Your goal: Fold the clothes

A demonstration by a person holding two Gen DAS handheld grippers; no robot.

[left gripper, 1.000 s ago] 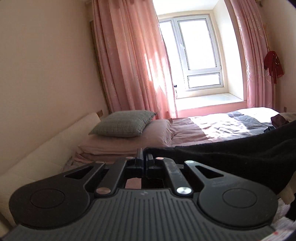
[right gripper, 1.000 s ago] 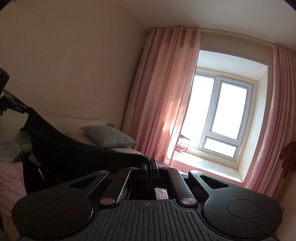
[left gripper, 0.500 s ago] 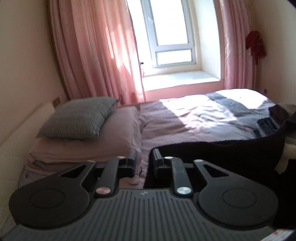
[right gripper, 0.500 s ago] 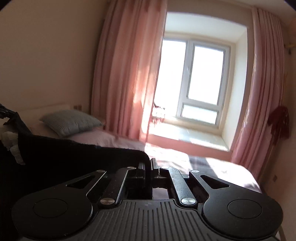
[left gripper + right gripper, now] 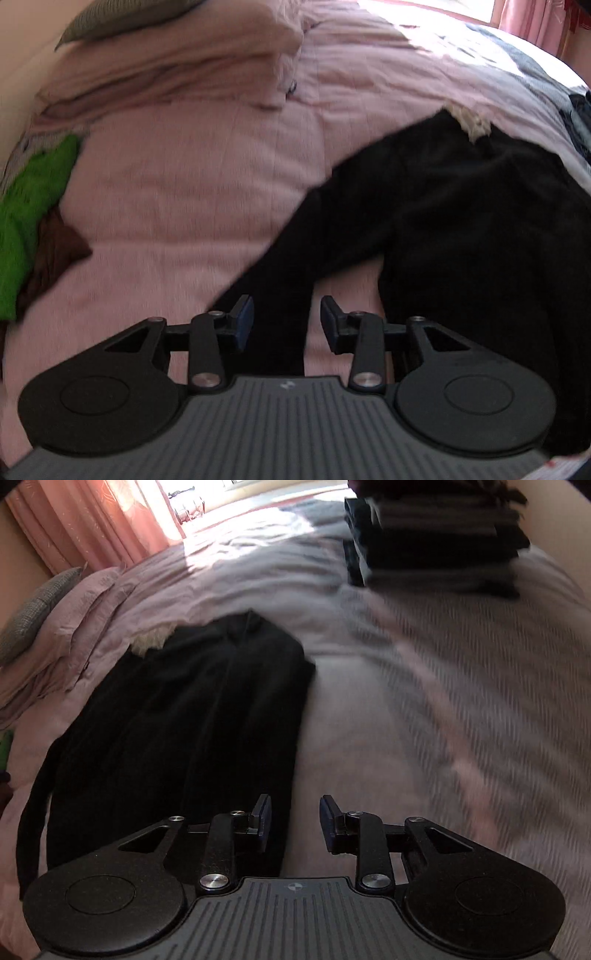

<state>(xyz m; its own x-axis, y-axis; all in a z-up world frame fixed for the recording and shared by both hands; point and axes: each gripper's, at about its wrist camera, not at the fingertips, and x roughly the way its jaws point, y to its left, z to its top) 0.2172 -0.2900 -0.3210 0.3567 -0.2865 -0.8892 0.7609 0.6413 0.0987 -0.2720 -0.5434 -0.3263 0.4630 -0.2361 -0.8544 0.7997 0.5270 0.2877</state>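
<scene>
My left claw (image 5: 283,320) stands released over the bed (image 5: 192,192), its jaws having just been opening; a narrow strip of the black garment (image 5: 461,206) runs between the pads, but they do not press on it. My right claw (image 5: 294,822) is released too, jaws just opened, with the garment's edge passing under its left pad and nothing gripped.

The black garment lies spread on the pink bedcover, a tuft of cream lining (image 5: 471,120) showing at its far end. A green cloth (image 5: 29,214) sits at the bed's left edge, pillows (image 5: 166,70) lie beyond, and a stack of folded clothes (image 5: 436,539) rests far right.

As I judge it, the risks are these: the trailing strip may stay skewed and spoil the fold line; black on black hides seams from me, so I could pinch two layers; a careless drag could rumple the bedcover.

I can read no brand or writing; only a small emblem marks each claw body, and it is illegible.
</scene>
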